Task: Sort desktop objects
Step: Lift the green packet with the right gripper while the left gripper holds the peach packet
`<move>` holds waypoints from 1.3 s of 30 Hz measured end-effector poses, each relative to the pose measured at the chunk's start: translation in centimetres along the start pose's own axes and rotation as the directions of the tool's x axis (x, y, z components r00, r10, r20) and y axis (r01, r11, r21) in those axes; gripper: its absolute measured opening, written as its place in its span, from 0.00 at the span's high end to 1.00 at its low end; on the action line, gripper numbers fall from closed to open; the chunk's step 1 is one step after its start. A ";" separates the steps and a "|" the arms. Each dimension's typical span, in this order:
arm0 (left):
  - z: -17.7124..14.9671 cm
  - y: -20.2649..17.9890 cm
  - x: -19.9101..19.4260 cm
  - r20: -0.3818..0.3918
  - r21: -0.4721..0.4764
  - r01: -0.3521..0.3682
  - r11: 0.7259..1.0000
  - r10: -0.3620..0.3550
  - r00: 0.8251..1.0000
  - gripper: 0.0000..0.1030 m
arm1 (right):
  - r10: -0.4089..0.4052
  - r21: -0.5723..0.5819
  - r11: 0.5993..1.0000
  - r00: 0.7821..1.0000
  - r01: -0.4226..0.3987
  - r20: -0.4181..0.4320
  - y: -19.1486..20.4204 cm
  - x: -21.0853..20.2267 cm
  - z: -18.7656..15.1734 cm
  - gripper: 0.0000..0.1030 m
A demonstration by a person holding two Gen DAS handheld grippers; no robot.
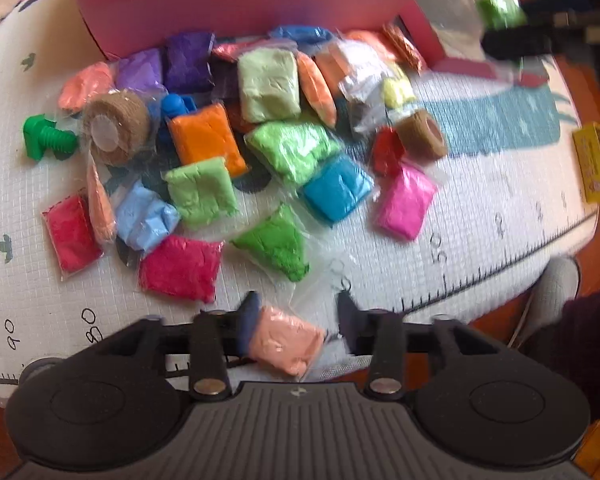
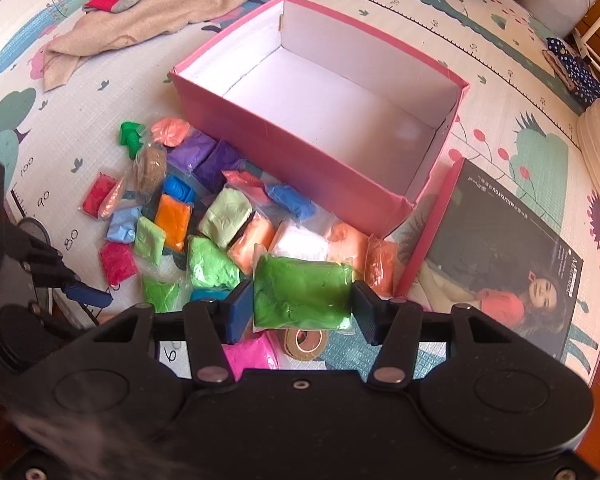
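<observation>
Sorting has barely begun: the pink box [image 2: 300, 148] stands with its white floor bare, nothing yet dropped in as far as the right wrist view shows. The right gripper [image 2: 300, 304] is clamped on a green clay packet [image 2: 300, 296], held above the pile and just short of the box's near wall, so that packet looks to be first in line for the box. The left gripper [image 1: 296, 316] hangs low over the play mat [image 1: 480, 240] with its fingers spread on either side of a peach clay packet [image 1: 288, 340]; one finger seems to touch the packet, the other stands apart, so it is not yet gripped.

Nearly everything is left. A heap of bagged clay [image 1: 220, 144] in orange, purple, blue, green, red and pink lies on the mat against the box's outer wall. Mixed into it are a green toy bolt [image 1: 46, 138], a blue toy piece [image 1: 176, 106] and two rolls of tan tape [image 1: 114, 128], one on each side of the pile. The box lid [image 2: 496, 260] lies flat beside the box, printed side up. By this judgement the job is at its very start, with dozens of pieces to go.
</observation>
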State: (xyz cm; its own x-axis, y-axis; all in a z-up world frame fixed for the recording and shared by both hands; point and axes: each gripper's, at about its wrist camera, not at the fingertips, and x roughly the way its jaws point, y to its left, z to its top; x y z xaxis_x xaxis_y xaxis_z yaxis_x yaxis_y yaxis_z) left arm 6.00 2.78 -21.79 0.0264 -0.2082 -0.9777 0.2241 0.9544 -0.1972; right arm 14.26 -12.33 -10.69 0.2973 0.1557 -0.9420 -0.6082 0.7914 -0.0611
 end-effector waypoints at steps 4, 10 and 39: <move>-1.7 -0.6 1.9 -0.050 0.070 -0.029 0.997 0.033 0.998 0.33 | 0.000 -0.042 0.999 1.000 0.001 0.027 -0.4 -1.2 1.4 0.48; -2.9 -2.1 3.5 -0.031 0.209 -0.101 0.973 0.110 0.993 0.33 | 0.037 -0.024 0.999 0.999 -0.036 0.028 -0.6 -0.9 1.2 0.48; -2.0 -3.9 1.6 -0.023 0.362 -0.141 0.922 0.160 0.987 0.83 | 0.074 0.030 0.997 0.997 -0.074 0.004 0.1 1.0 0.3 0.48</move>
State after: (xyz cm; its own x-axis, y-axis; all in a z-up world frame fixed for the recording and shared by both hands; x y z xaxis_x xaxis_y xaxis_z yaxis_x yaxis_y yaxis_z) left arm 3.18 -0.88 -22.75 0.0394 -0.0483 -0.9981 0.5552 0.8315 -0.0183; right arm 14.74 -11.95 -11.57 0.2550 0.2162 -0.9425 -0.6063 0.7950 0.0183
